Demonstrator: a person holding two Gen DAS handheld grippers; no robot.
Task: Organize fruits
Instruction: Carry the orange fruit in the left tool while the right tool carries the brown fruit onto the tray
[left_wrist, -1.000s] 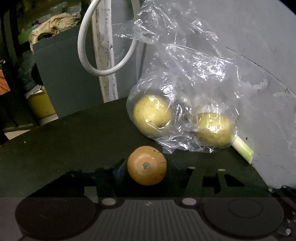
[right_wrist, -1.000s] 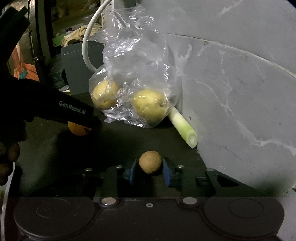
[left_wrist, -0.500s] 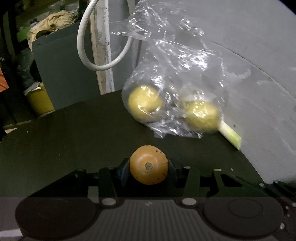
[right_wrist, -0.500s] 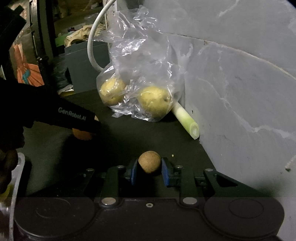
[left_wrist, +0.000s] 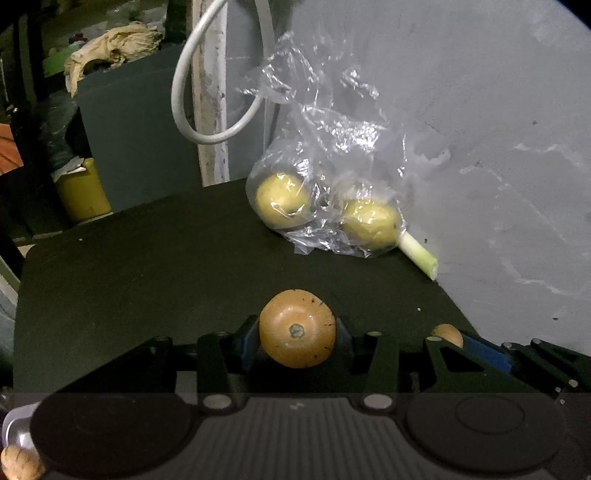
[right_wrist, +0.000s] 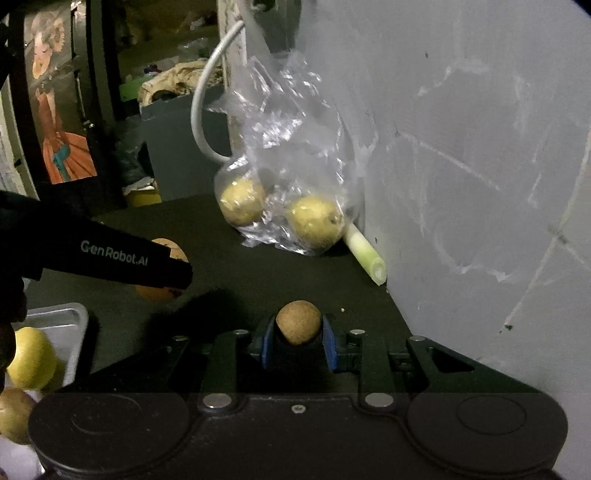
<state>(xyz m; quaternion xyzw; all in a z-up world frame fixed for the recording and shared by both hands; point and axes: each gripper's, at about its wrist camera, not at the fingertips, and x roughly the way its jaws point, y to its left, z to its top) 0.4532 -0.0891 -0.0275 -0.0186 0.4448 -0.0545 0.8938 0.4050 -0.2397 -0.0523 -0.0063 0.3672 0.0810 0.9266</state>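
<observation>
Gripping an orange fruit (left_wrist: 297, 328) in my left tongs (left_wrist: 297, 334), marked "GenRobot.AI"; right tongs (right_wrist: 298, 334) clamp a brown fruit (right_wrist: 298, 322), both nearer me than the plastic bag (right_wrist: 284, 177).

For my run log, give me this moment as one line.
left tool: shut on orange fruit | right tool: shut on small brown fruit | plastic bag: two yellow fruits, by wall | metal tray: lower left

We note a scuffed grey wall (right_wrist: 480, 147) on the right, a dark tabletop (left_wrist: 147, 266), a grey cabinet (left_wrist: 140, 140) behind it, and a white cable (left_wrist: 184, 110) looping down; lighting is dim
</observation>
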